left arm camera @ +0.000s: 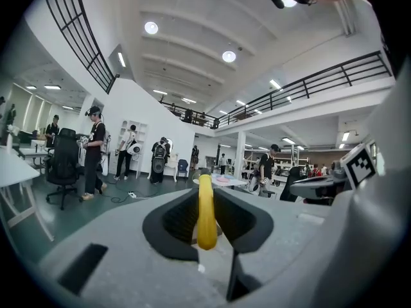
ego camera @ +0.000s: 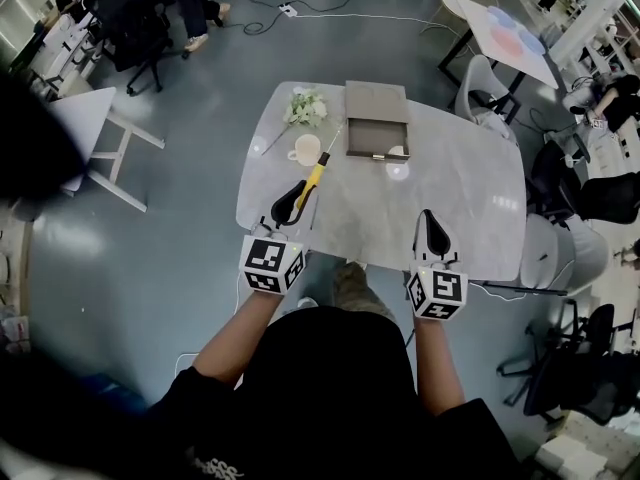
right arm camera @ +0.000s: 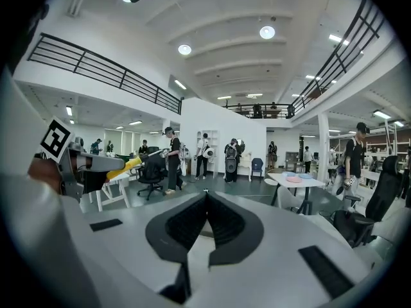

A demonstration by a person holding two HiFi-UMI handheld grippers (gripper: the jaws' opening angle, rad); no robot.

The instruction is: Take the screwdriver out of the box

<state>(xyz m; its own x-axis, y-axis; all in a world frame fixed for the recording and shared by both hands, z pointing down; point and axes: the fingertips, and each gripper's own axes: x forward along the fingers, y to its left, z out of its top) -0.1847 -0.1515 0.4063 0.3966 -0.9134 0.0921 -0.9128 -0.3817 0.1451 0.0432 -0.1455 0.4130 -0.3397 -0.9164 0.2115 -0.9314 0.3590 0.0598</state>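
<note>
Left gripper (ego camera: 297,197) clamped on yellow screwdriver (ego camera: 317,174) near the box (ego camera: 376,120), right gripper (ego camera: 428,218) jaws together, empty.

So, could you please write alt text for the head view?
The left gripper holds a yellow-handled screwdriver over a grey table, while the right gripper is shut and empty. Farther back lie an open grey box and a white cup.

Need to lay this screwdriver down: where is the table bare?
Bare: the table right of the box, and the near strip between left claw, holding the screwdriver, and right claw. Crowded: the far left, where flowers, cup and box cluster.
</note>
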